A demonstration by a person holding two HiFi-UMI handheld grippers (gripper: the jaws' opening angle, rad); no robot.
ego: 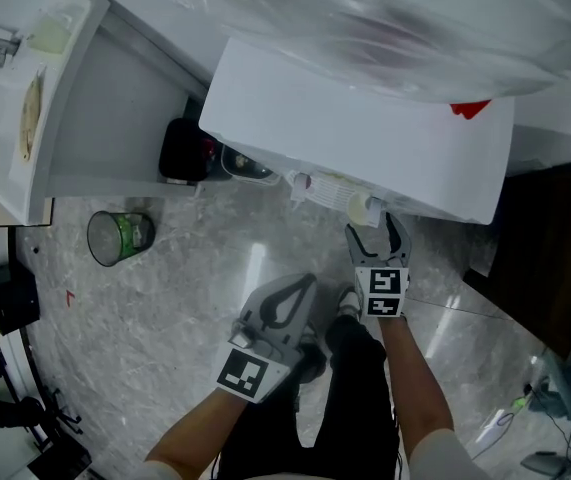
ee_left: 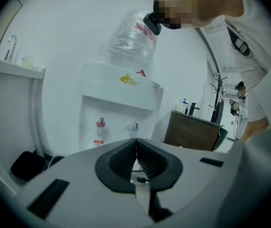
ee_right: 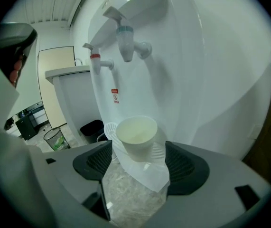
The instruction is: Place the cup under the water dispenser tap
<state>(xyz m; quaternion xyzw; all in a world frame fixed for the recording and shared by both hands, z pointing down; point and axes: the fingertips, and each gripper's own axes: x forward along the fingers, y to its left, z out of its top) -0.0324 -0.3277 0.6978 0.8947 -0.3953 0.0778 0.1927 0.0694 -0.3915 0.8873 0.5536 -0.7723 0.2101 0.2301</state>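
Note:
A white paper cup (ee_right: pixel 136 131) stands upright on the dispenser's white drip tray (ee_right: pixel 158 152), below the blue tap (ee_right: pixel 125 41); the red tap (ee_right: pixel 96 61) is to its left. My right gripper (ee_right: pixel 139 149) is open, one jaw on each side of the cup's base, neither pad touching it. In the head view this gripper (ego: pixel 375 230) reaches to the cup (ego: pixel 359 208) at the front of the white water dispenser (ego: pixel 365 133). Held lower and to the left, my left gripper (ego: pixel 303 282) is shut and empty. In the left gripper view its jaws (ee_left: pixel 136 152) face the dispenser (ee_left: pixel 118 110) from a distance.
A mesh waste bin (ego: pixel 120 236) stands on the marble floor to the left. A black box (ego: pixel 183 150) sits between the dispenser and a white sink counter (ego: pixel 65 98). A dark wooden cabinet (ego: pixel 555 248) flanks the dispenser's right. The large water bottle (ee_left: pixel 128 42) tops the dispenser.

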